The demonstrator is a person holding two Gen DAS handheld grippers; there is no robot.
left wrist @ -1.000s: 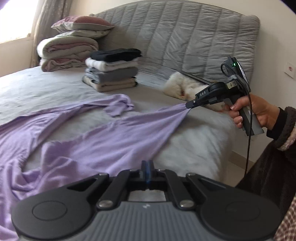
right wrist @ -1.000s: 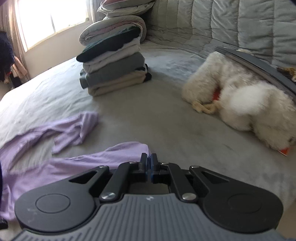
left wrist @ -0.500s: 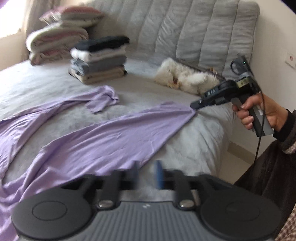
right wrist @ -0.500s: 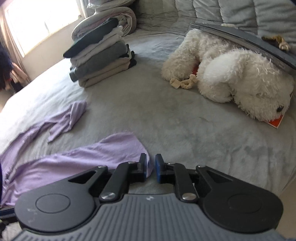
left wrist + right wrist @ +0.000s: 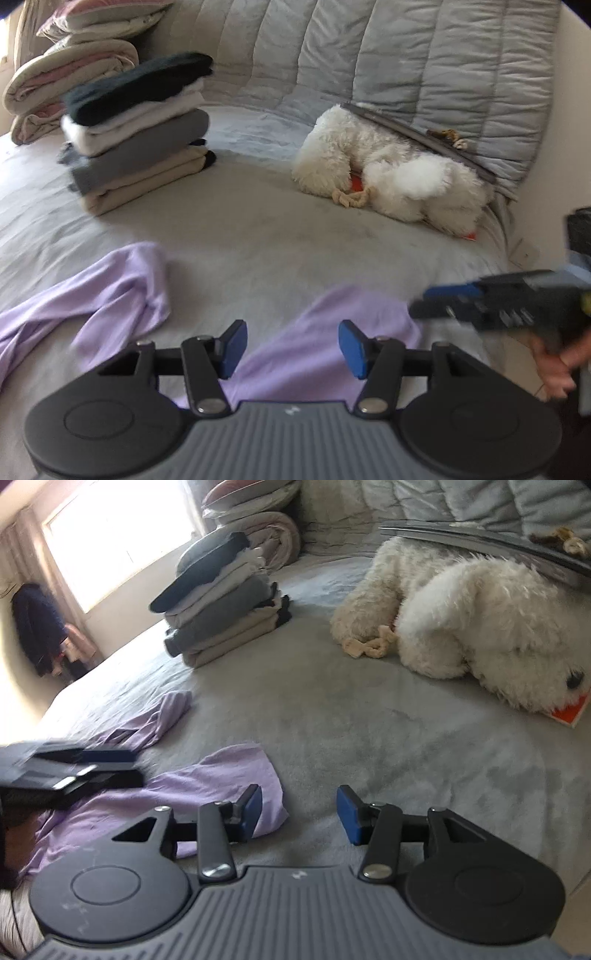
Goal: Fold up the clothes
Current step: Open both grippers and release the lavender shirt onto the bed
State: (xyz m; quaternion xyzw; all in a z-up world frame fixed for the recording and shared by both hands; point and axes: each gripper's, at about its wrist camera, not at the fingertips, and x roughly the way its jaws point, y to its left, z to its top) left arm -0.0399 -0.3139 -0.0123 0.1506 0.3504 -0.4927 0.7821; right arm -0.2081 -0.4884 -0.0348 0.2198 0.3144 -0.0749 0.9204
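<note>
white plush dog (image 5: 391, 177) on grey bed (image 5: 258, 236), by quilted headboard (image 5: 406, 55).

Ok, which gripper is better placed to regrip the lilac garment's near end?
Left, probably. The left gripper hangs directly over the lilac cotton garment, jaws opening, nothing pinched. The right gripper also opens, mostly over bare grey bedspread.

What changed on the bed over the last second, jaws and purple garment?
Both grippers let go: the left gripper and right gripper were clamped on the purple garment and pulling it taut; now their jaws are opening and the cloth lies slack on the bed. The left one swung close beside the right. The folded stack and white plush dog stayed put.
</note>
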